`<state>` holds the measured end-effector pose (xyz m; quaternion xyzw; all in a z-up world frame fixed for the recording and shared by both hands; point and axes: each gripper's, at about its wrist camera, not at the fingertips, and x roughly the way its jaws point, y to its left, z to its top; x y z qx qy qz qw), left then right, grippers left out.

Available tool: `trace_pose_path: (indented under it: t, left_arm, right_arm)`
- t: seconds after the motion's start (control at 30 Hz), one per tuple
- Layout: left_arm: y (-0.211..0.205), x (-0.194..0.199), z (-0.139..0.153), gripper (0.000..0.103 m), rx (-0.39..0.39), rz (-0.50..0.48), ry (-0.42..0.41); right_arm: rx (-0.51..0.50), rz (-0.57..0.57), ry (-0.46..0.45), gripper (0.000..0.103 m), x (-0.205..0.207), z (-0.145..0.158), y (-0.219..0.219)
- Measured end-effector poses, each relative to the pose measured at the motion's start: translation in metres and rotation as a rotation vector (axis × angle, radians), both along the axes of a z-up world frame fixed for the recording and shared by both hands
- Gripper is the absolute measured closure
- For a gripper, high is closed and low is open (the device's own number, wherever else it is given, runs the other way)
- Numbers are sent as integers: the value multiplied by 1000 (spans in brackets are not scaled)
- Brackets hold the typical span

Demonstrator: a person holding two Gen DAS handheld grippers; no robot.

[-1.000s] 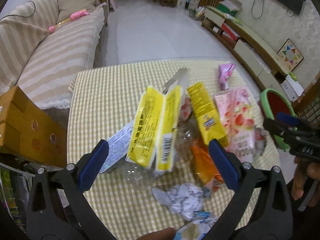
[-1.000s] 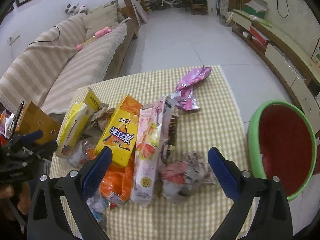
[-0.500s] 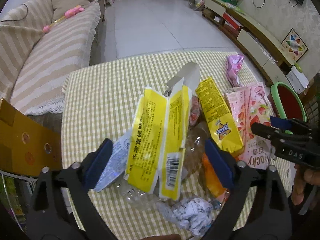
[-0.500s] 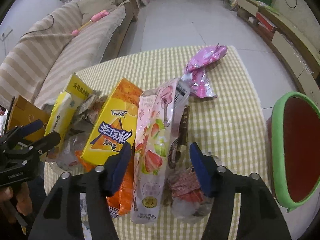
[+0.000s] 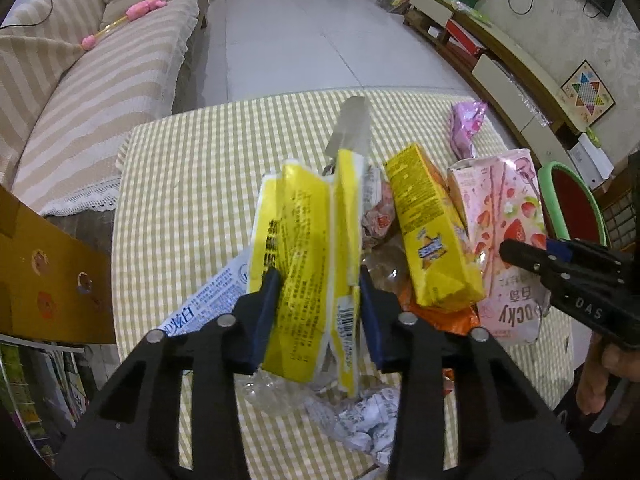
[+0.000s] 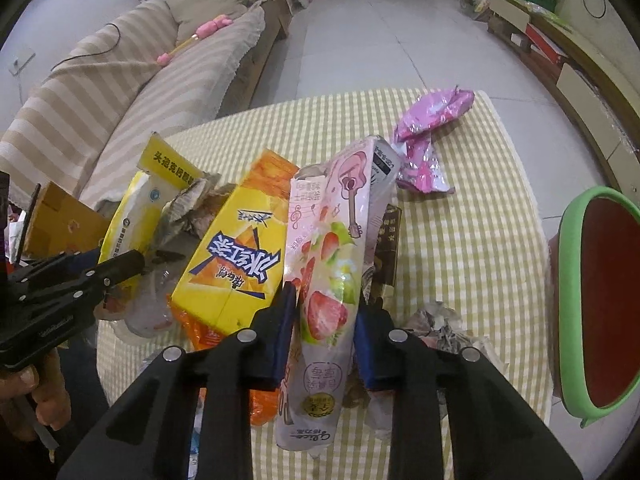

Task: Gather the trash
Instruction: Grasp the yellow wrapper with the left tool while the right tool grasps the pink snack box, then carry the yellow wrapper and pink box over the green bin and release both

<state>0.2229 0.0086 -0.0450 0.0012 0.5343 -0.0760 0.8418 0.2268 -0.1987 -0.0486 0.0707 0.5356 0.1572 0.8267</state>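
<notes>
Gripping trash on the checked bench [image 5: 180, 184], the left gripper [image 5: 316, 312] is clenched on a yellow wrapper [image 5: 308, 248], the right gripper [image 6: 326, 328] on a pink strawberry packet [image 6: 332, 264]. Both lie lengthwise, pointing away from the cameras. The thin packaging could slip free or drag neighbouring litter off before reaching the green bin [image 6: 568, 300].

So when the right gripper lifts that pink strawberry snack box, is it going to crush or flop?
The pink strawberry box looks opened and dented, so probably empty, light, easily crushed. The right gripper clamps one end, so it may sag.
</notes>
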Motion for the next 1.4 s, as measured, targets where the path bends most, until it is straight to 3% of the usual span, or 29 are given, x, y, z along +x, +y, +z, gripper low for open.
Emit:
trace_pose_path:
  t: [0.53, 0.93, 1.4]
  left_arm:
    - [12, -21, 43, 70, -63, 42, -108]
    - [-4, -33, 69, 70, -74, 5, -161]
    - [-61, -29, 79, 70, -132, -94, -175]
  right_arm:
    - [58, -3, -95, 80, -20, 44, -9]
    - [74, -18, -139, 80, -32, 68, -22]
    - [69, -144, -171, 80, -49, 79, -96]
